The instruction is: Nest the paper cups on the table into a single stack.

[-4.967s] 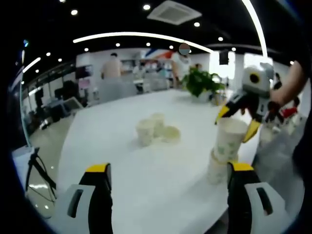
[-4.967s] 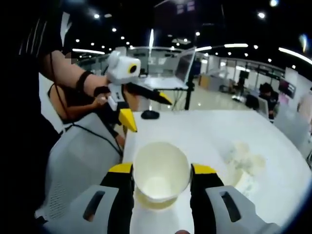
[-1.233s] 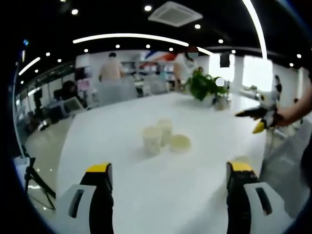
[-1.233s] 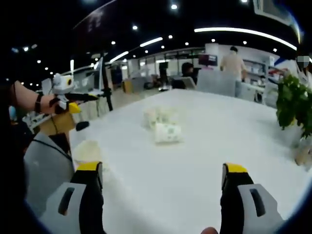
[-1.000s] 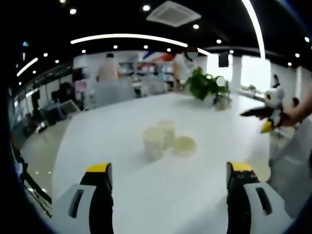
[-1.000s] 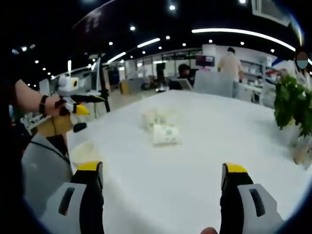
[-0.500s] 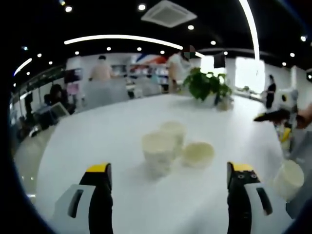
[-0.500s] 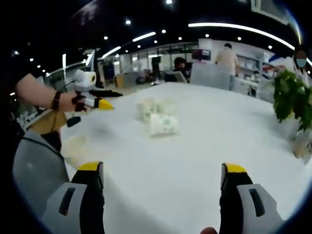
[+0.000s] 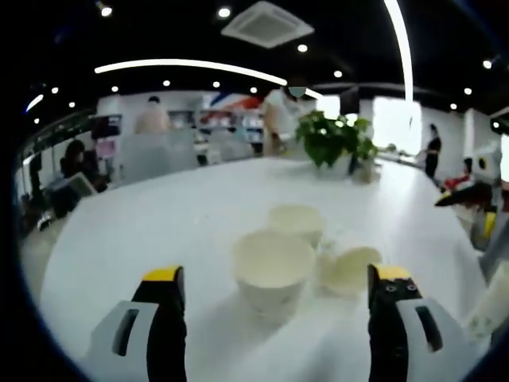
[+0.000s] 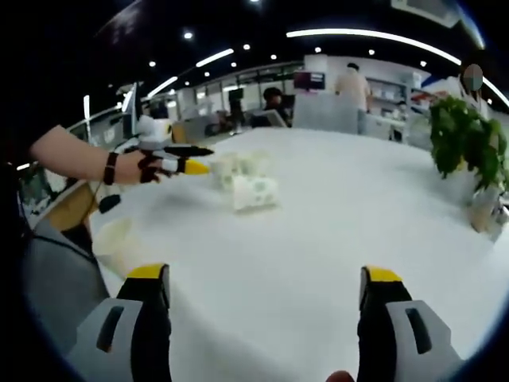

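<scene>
left claw (image 9: 270, 278): spread, framing upright cup (image 9: 273, 269) at centre frame | right claw (image 10: 258, 278): spread over bare surface (image 10: 318, 231)

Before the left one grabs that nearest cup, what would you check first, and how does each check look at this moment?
1. Left gripper jaws open: ok, they stand wide apart.
2. Nearest cup between the jaws: ok, upright and roughly centred, a little ahead of the tips.
3. Jaws empty: ok.
4. Room around it: cannot tell; a second upright cup and a tipped cup sit close behind, and whether they touch is blurred.
5. Right gripper out of the way: ok, open and empty over the table.
6. Stack ready: cannot tell, too blurred.
</scene>
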`<state>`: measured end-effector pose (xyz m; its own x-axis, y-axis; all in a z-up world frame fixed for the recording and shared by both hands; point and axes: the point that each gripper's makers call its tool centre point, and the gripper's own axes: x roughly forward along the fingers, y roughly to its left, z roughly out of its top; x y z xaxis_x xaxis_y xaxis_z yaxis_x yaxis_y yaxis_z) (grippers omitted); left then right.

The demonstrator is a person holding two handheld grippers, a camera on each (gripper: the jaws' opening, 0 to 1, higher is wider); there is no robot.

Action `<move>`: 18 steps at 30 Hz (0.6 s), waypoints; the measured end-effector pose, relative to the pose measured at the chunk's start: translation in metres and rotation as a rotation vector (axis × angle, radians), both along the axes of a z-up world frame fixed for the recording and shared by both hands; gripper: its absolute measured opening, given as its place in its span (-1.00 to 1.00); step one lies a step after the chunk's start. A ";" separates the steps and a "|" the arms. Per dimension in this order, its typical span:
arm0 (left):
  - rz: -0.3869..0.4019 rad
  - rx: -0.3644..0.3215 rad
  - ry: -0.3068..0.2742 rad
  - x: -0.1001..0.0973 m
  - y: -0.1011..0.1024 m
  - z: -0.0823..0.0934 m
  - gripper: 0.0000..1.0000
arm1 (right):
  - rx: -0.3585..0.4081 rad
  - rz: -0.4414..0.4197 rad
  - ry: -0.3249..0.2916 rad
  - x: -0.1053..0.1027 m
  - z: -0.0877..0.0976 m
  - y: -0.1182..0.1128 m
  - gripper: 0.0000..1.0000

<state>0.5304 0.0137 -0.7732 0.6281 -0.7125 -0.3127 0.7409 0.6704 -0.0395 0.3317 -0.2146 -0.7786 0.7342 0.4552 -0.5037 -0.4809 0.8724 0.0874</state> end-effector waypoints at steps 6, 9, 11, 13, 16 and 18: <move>-0.019 -0.023 -0.001 0.011 -0.006 -0.003 0.83 | 0.015 -0.036 0.019 -0.001 -0.002 -0.005 0.94; -0.038 -0.029 0.006 0.012 -0.009 -0.004 0.72 | 0.011 -0.044 0.016 0.001 -0.001 -0.006 0.93; -0.046 -0.025 -0.003 0.014 -0.009 -0.004 0.65 | 0.017 -0.051 0.011 0.003 0.001 -0.006 0.93; -0.059 -0.027 0.008 0.014 -0.010 -0.006 0.55 | 0.026 -0.059 0.008 0.003 0.002 -0.007 0.92; -0.068 -0.037 0.006 0.015 -0.010 -0.006 0.43 | 0.021 -0.067 0.006 0.002 0.004 -0.009 0.92; -0.068 -0.048 0.003 0.016 -0.011 -0.006 0.34 | 0.018 -0.070 0.007 0.000 0.003 -0.009 0.92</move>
